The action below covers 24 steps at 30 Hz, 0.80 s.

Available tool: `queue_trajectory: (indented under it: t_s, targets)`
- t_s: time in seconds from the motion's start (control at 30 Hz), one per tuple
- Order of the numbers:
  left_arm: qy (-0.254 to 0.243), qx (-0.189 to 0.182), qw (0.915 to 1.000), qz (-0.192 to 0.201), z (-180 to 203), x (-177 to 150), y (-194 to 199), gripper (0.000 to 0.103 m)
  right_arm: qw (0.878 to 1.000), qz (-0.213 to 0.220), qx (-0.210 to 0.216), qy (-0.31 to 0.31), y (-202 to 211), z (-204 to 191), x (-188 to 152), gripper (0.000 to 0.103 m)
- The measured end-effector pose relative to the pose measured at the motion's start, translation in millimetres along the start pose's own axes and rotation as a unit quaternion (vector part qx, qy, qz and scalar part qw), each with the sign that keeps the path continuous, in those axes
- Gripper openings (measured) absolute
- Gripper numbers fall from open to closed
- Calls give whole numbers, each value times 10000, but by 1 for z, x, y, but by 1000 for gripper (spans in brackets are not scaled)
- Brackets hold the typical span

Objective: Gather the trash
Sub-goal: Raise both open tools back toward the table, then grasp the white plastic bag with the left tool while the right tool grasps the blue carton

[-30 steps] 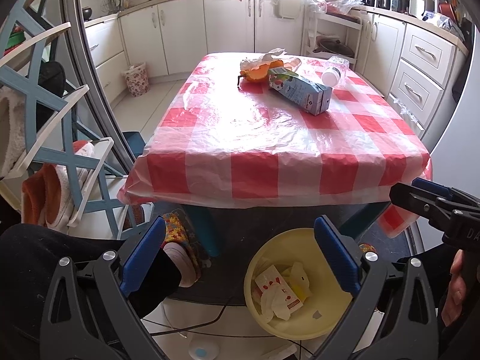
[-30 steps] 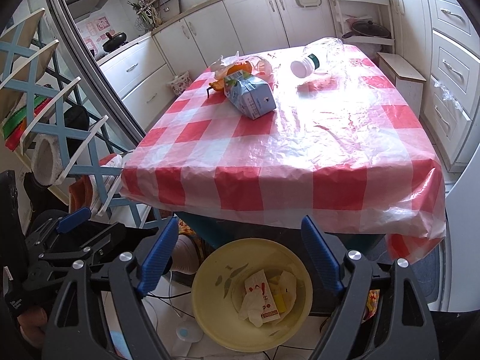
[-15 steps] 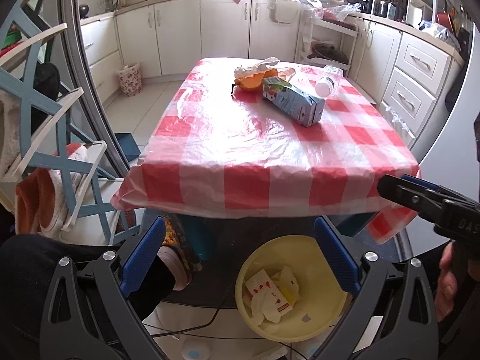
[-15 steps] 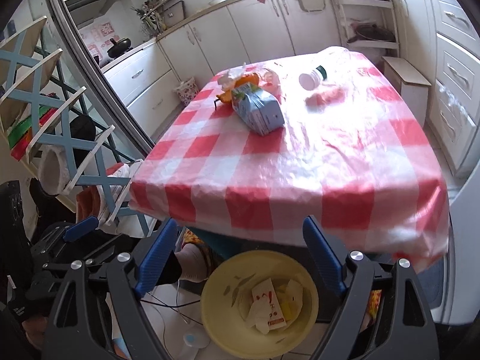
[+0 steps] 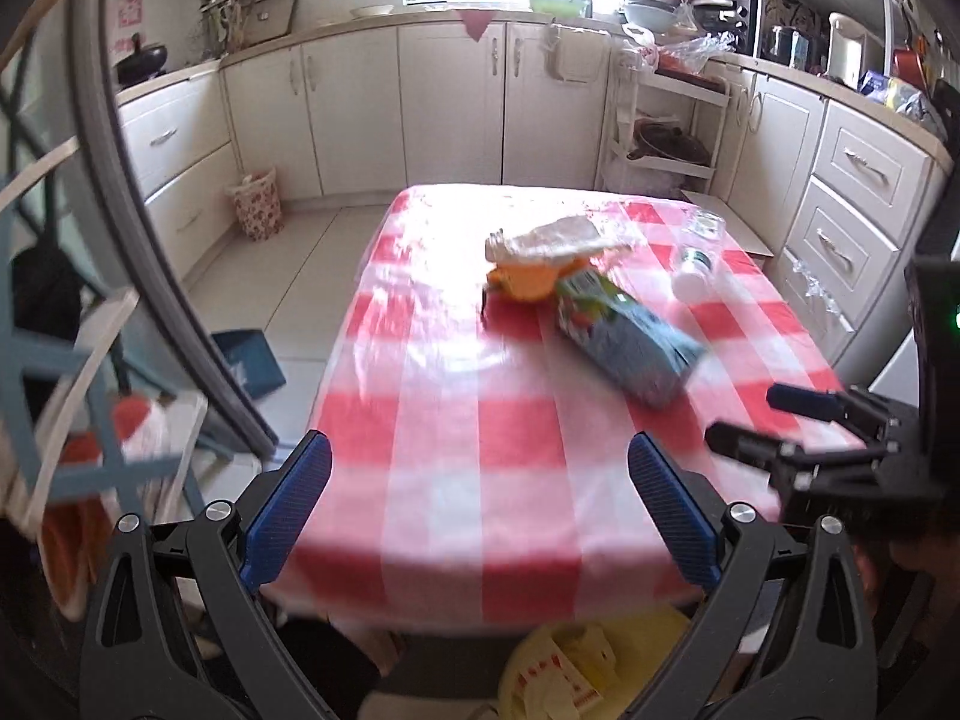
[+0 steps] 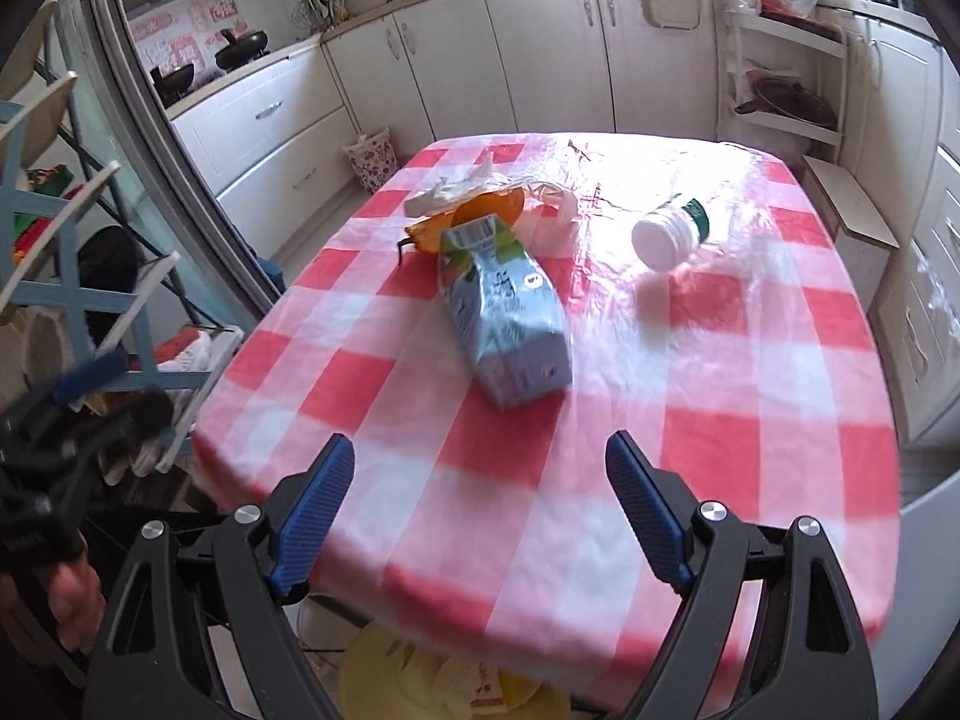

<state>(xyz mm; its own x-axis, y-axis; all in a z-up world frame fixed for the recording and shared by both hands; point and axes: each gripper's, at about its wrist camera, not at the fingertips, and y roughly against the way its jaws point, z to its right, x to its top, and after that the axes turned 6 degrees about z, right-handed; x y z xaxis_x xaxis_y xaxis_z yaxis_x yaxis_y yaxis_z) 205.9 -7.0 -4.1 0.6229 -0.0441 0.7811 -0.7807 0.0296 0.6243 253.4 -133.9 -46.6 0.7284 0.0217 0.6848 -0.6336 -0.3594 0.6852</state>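
Observation:
A blue drink carton [image 5: 630,348] [image 6: 504,324] lies on its side on the red-and-white checked table [image 5: 480,450] [image 6: 750,390]. Behind it lie an orange wrapper [image 5: 534,282] [image 6: 474,213] with crumpled white paper [image 5: 558,240] and a clear bottle with a white cap [image 5: 693,276] [image 6: 666,237] on its side. A yellow bin [image 5: 606,660] [image 6: 456,684] with paper trash sits on the floor under the near table edge. My left gripper [image 5: 480,498] and right gripper [image 6: 480,510] are both open and empty, over the near edge, short of the carton.
White kitchen cabinets [image 5: 450,108] line the back and right. A blue-and-white chair [image 5: 72,396] stands at the left beside a sliding door frame [image 5: 150,240]. A small patterned basket [image 5: 258,204] stands on the floor by the cabinets.
Both grippers have risen from bin level to above the table's near edge and moved forward toward the carton. Both stay open and empty.

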Motion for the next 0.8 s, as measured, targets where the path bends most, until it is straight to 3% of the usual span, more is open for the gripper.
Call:
queue_trajectory:
  t_s: [0.1,0.23,0.6,0.7,0.77,0.8]
  targets:
    - [-233,103,9997,49,5,19,-30,95,9999,-106,10,-12,-26,2,6,82]
    - [-455,-20,9989,52,16,41,-66,95,9998,-158,-62,-84,-50,3,9,82]
    - [-983,-306,9947,45,54,74,-138,94,9990,-305,-114,-318,-69,27,20,83]
    - [-1093,-336,9934,97,65,83,-154,83,9990,-357,-42,-256,-71,23,22,83]
    - [-1135,-381,9928,24,68,87,-165,69,9990,-377,-53,-213,-75,22,25,84]
    - [-1137,-394,9927,-41,68,89,-169,55,9991,-368,-50,-210,-76,22,26,84]
